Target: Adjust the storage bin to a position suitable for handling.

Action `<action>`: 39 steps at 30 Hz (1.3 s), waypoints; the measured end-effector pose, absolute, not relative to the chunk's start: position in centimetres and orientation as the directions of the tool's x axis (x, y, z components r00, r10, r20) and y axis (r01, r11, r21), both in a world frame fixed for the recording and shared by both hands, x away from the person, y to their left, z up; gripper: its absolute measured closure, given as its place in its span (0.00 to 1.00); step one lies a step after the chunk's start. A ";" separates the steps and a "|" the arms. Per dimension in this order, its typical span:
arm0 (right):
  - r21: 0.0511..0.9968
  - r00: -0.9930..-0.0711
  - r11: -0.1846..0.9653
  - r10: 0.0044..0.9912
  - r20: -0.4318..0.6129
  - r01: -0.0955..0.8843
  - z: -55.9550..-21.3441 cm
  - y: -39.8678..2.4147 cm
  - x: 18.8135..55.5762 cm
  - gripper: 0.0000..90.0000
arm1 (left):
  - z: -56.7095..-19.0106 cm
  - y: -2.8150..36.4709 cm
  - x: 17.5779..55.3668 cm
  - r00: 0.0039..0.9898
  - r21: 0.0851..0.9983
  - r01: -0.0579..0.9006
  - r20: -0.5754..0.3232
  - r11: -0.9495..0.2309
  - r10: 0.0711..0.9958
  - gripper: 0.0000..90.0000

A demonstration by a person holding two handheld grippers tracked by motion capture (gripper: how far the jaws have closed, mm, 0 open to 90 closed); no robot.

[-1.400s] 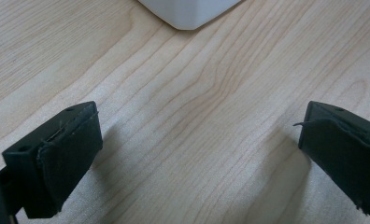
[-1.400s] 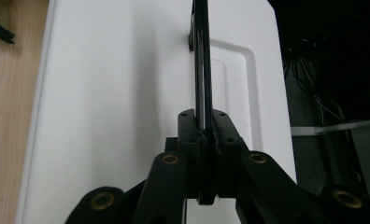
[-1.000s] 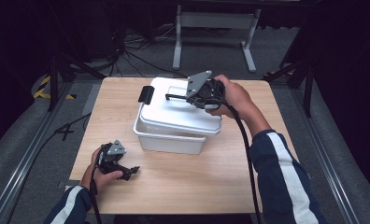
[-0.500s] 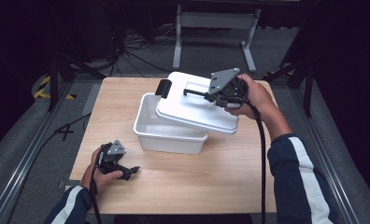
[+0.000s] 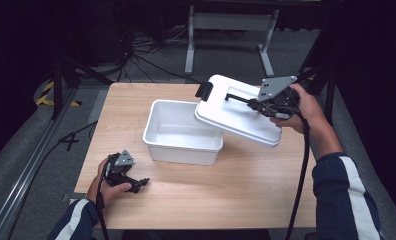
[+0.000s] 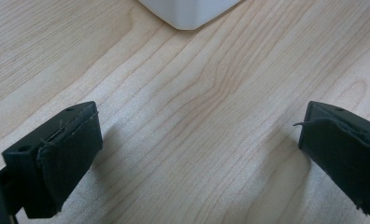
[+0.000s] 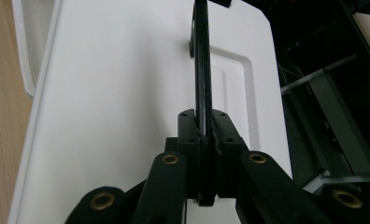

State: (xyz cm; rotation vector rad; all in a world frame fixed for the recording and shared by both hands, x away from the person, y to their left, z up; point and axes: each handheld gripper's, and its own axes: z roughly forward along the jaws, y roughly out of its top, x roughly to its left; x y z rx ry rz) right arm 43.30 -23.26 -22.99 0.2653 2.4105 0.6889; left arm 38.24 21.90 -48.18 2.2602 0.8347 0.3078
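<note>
A white plastic bin (image 5: pixel 183 133) stands open in the middle of the wooden table (image 5: pixel 246 190). Its white lid (image 5: pixel 238 112) hangs tilted over the bin's right side, lifted clear of the rim. My right gripper (image 5: pixel 258 103) is shut on the lid's black handle (image 7: pixel 202 60), which stands upright between the jaws in the right gripper view. A black latch (image 5: pixel 204 90) shows at the lid's far edge. My left gripper (image 5: pixel 136 182) rests open on the table near the front left, nothing between its fingers (image 6: pixel 57 158); a corner of the bin (image 6: pixel 188 11) lies ahead of it.
The table's front and right areas are bare wood. Beyond the far edge stands a grey metal stand (image 5: pixel 228 22) on the dark floor, with cables (image 5: pixel 136 50) lying around. A yellow-black floor marking (image 5: pixel 48 95) lies at left.
The right gripper has carried the lid up and to the right, off the bin, which now shows its inside. The left gripper has stayed in place.
</note>
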 end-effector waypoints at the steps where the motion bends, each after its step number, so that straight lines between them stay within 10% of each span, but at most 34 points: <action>1: 0.541 -0.791 0.840 0.354 -0.498 0.035 -23.0 -23.8 43.2 0.94 | -48.2 21.9 38.2 0.765 0.685 0.478 -0.017 -0.549 0.644 0.00; 39: 0.563 -0.742 0.789 0.527 -0.414 0.246 -30.1 -34.3 43.0 0.94 | -48.2 21.9 38.3 0.764 0.688 0.476 -0.014 -0.548 0.645 0.00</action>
